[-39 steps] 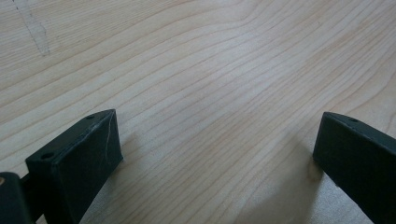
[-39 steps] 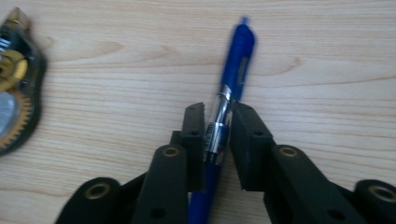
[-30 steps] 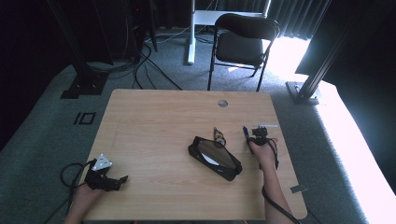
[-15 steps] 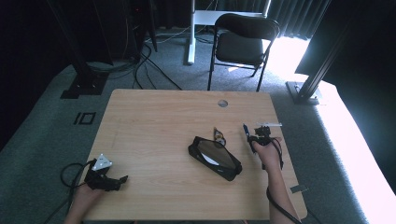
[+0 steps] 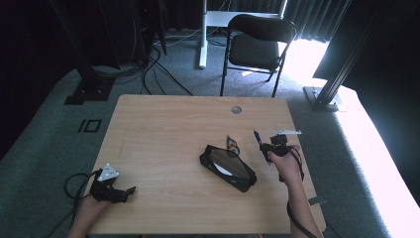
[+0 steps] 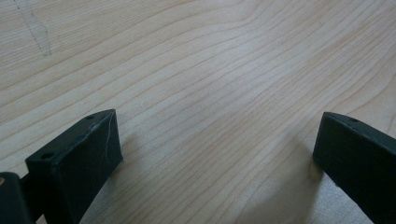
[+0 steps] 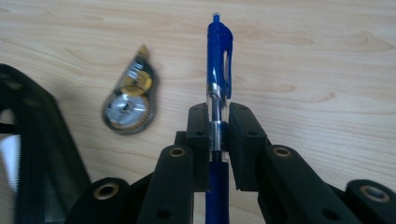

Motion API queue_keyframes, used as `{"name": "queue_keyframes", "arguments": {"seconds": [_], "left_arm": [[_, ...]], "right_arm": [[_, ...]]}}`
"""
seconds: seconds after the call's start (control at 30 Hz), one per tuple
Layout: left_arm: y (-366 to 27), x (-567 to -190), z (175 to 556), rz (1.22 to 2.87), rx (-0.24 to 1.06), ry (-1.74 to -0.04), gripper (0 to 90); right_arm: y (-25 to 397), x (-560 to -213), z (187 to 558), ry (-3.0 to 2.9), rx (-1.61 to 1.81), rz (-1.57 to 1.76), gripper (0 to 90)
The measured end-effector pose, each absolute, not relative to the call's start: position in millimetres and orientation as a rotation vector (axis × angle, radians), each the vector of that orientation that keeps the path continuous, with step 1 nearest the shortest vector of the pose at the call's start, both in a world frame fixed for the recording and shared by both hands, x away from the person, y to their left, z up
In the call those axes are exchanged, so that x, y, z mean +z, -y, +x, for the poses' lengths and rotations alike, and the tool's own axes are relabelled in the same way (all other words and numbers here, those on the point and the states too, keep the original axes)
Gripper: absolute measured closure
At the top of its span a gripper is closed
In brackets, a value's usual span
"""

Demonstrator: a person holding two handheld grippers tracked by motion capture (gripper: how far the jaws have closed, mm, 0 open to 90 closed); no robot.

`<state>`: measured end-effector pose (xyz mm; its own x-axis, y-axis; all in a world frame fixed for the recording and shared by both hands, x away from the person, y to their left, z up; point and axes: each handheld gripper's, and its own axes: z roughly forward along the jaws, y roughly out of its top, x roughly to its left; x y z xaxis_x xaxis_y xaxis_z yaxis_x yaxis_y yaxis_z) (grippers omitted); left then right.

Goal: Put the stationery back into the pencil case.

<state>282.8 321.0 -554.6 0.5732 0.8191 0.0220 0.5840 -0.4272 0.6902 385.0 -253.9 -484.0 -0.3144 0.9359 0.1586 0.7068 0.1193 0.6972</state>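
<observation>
Right gripper (image 7: 218,140) clamped on blue pen (image 7: 218,70); correction tape (image 7: 130,105) just left of it. Left gripper (image 6: 215,154) wide open, nothing held.

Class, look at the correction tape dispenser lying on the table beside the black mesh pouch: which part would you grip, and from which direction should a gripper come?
Grip the correction tape dispenser across its rounded wheel body, probably from straight above. It lies flat on the table, so only its narrow edges offer opposing faces. Keep away from the tapered tip and the black mesh pouch nearby.
</observation>
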Motion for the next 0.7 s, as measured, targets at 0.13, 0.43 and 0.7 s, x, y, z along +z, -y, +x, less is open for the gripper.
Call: {"name": "queue_keyframes", "arguments": {"seconds": [0.13,0.43,0.7], "left_arm": [[-321.0,-554.6,282.8,2.163,0.474,-1.114,1.2],[-321.0,-554.6,282.8,2.163,0.474,-1.114,1.2],[-321.0,-554.6,282.8,2.163,0.474,-1.115,1.2]], "right_arm": [[248.3,-476.3,379.2,-2.1,1.046,1.568,79.3],[229.3,-462.0,366.0,-2.17,1.123,1.468,79.3],[213.5,-454.6,358.3,-2.236,1.217,1.386,79.3]]}}
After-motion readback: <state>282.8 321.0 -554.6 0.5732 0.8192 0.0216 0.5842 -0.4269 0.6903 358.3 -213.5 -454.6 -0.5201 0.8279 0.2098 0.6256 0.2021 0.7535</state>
